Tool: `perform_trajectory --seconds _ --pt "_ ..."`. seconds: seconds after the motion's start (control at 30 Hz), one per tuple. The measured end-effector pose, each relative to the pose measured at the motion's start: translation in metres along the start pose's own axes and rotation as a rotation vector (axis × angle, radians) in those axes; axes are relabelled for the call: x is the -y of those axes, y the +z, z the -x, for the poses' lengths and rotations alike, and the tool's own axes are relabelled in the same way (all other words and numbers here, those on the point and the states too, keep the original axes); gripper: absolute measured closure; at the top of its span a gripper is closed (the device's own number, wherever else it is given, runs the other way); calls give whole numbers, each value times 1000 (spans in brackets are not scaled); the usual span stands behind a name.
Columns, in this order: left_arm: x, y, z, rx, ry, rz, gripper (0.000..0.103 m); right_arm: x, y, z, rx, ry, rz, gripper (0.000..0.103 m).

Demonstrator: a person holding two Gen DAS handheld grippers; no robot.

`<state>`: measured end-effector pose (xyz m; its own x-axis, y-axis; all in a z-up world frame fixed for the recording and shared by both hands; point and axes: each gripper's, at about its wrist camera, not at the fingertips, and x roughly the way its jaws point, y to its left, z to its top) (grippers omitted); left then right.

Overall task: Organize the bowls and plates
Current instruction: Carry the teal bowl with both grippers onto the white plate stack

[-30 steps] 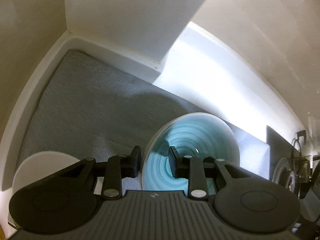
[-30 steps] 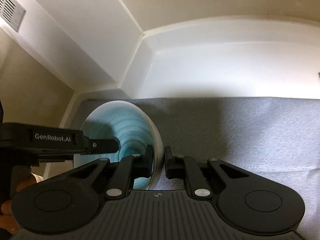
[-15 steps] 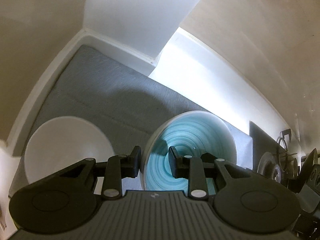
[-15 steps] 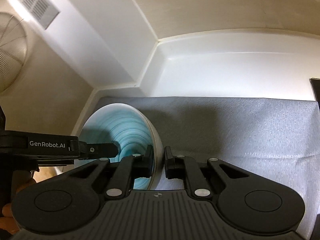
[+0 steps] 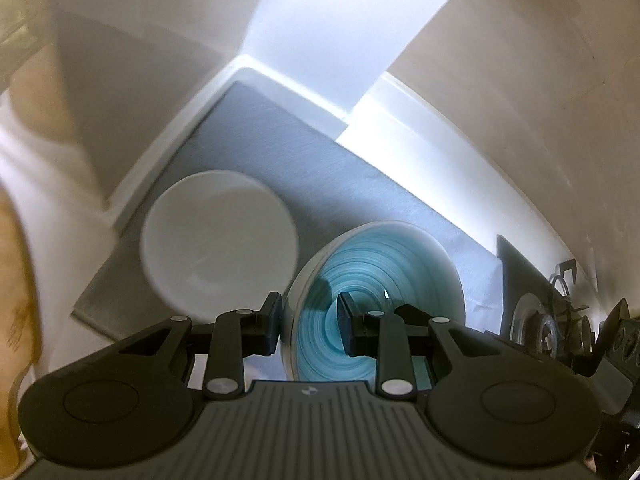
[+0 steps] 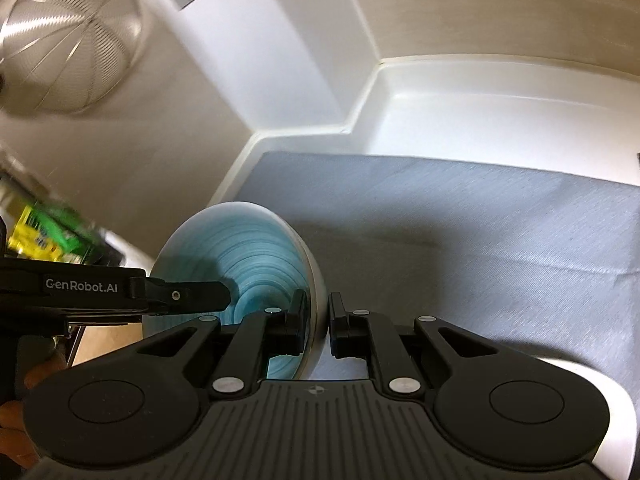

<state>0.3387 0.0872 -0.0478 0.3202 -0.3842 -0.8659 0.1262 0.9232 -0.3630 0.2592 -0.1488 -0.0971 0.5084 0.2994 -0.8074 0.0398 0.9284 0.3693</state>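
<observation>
The left gripper (image 5: 308,325) has its jaws clamped on the rim of the blue bowl (image 5: 384,276) — one finger outside the white wall, the other inside against the blue rings. The right gripper (image 6: 318,326) pinches the opposite side of the same bowl (image 6: 256,252) the same way, its jaws nearly together with only the thin wall between them. In the right wrist view the left gripper's finger (image 6: 176,294) reaches in from the left across the bowl's mouth. The bowl is tipped on its edge between the two grippers, above the grey mat (image 5: 256,136) that lies on the white worktop (image 5: 420,152).

Just left of the blue bowl, a white bowl (image 5: 218,236) sits on the mat, its rim close to the left gripper's outer finger. At the far right of the left wrist view there is a dark stove burner (image 5: 544,328). The right wrist view shows a wire strainer (image 6: 72,36) at upper left and a yellow-green pack (image 6: 40,236), blurred.

Against a second ago, both grips are unchanged, but the views have pulled back — the white bowl, then only a sliver at the corner, is now fully in sight, and the strainer has come into view.
</observation>
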Motion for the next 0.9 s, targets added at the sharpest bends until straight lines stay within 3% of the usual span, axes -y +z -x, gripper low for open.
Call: perform_trajectory --seconds 0.33,0.9 --pt "-41 -36 24 -23 54 52 70 -40 -29 -9 -76 50 68 91" --pt "-85 -69 18 -107 124 122 70 -70 -58 -44 -198 61 153 91"
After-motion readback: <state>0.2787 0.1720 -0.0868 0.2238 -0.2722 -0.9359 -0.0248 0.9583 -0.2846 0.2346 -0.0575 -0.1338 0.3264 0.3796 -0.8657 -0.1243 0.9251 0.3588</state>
